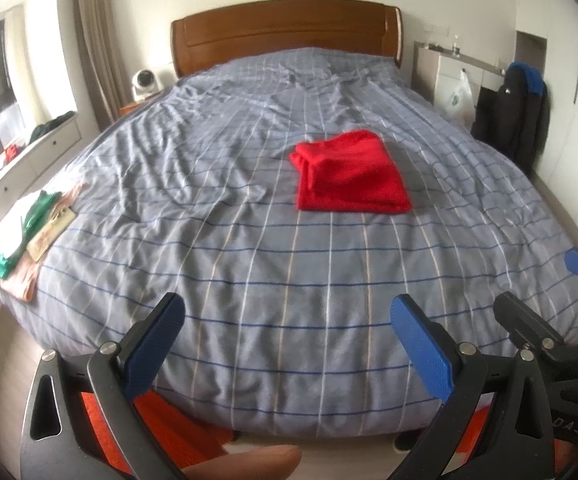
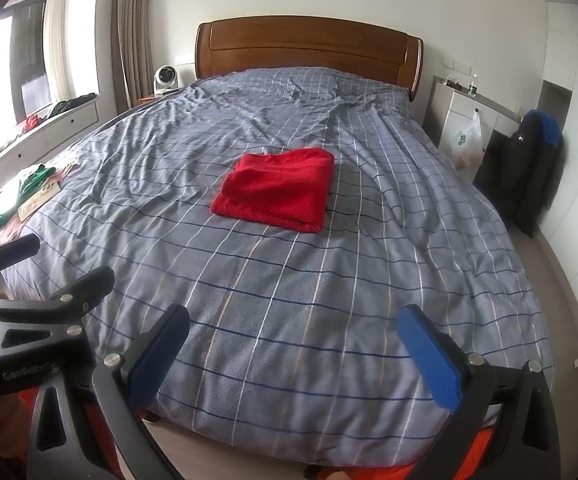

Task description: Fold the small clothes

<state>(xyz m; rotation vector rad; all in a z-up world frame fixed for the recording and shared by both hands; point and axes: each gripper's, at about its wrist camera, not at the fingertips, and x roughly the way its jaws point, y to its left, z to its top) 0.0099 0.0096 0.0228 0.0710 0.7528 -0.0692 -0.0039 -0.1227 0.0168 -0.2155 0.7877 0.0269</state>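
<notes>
Red garment (image 1: 351, 172), seemingly folded, lies mid-bed (image 1: 249, 240); left tool (image 1: 287, 320) and right tool (image 2: 293, 332) gape empty at the bed's foot

Both wrist views look from the foot of the bed (image 1: 273, 264) toward the headboard (image 1: 285, 34), set back. Left sits leftward; both share the red garment (image 2: 277, 190) mid-bed.

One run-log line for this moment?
left gripper: open, empty | right gripper: open, empty | red garment: folded, mid-bed | folded pile: bed's left edge
</notes>
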